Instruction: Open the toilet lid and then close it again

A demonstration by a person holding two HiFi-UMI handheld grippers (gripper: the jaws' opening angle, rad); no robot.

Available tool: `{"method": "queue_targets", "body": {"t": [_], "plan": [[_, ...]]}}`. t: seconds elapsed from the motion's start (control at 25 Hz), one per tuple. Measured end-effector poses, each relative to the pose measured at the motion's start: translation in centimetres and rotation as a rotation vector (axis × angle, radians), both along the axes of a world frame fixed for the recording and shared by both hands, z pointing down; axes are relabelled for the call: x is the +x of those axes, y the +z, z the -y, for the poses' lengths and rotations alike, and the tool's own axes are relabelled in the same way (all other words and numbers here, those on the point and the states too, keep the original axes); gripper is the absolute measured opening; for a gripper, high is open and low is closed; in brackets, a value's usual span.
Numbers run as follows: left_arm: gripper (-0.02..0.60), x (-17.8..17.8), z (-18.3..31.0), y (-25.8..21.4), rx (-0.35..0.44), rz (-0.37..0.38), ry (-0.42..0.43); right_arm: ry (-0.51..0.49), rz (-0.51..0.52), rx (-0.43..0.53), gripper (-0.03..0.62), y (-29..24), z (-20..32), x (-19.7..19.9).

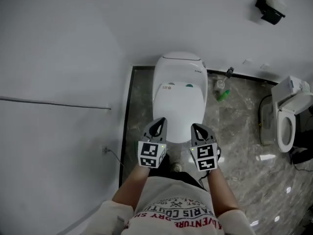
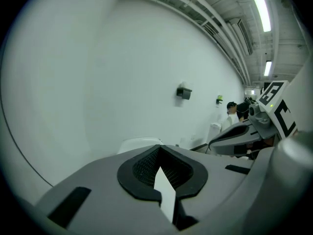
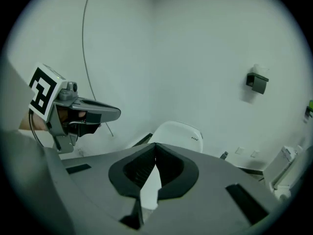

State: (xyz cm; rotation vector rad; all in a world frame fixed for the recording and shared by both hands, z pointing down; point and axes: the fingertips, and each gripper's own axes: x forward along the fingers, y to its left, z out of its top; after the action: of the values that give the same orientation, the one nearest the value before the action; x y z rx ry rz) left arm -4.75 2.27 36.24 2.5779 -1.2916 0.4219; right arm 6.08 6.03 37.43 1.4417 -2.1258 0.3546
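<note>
In the head view the white toilet (image 1: pixel 178 94) stands against the wall with its lid (image 1: pixel 178 104) down. My left gripper (image 1: pixel 157 124) and right gripper (image 1: pixel 198 128) hover side by side over the toilet's front edge, both shut with nothing between their jaws, touching nothing. The left gripper view looks along the shut left gripper (image 2: pixel 159 150) at the wall; the toilet's top (image 2: pixel 139 143) peeks over it and the right gripper (image 2: pixel 244 133) shows at the right. In the right gripper view the shut right gripper (image 3: pixel 155 147) points toward the toilet (image 3: pixel 178 133), with the left gripper (image 3: pixel 98 112) at the left.
A second toilet (image 1: pixel 288 116) stands at the right on the marble floor. A green bottle (image 1: pixel 223 95) lies beside the first toilet. A black holder (image 1: pixel 269 9) hangs on the back wall. A wall socket with a cord (image 1: pixel 105 151) is at the left.
</note>
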Motion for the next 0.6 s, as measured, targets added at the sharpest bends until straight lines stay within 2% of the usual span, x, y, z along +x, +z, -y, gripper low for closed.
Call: {"method": "queue_targets", "body": {"t": [0.24, 0.4, 0.6], "plan": [[0.008, -1.5, -1.4, -7.5, 0.002, -0.065, -0.025, 0.054, 0.060, 0.065, 0.014, -7.7, -1.4, -0.6], [0.008, -2.0, -1.3, -11.7, 0.095, -0.010, 0.029, 0.099, 0.096, 0.106, 0.014, -11.6, -1.0, -0.8], [0.008, -2.7, -1.4, -16.5, 0.148, -0.071, 0.050, 0.121, 0.132, 0.167, 0.014, -15.1, -1.1, -1.2]]}}
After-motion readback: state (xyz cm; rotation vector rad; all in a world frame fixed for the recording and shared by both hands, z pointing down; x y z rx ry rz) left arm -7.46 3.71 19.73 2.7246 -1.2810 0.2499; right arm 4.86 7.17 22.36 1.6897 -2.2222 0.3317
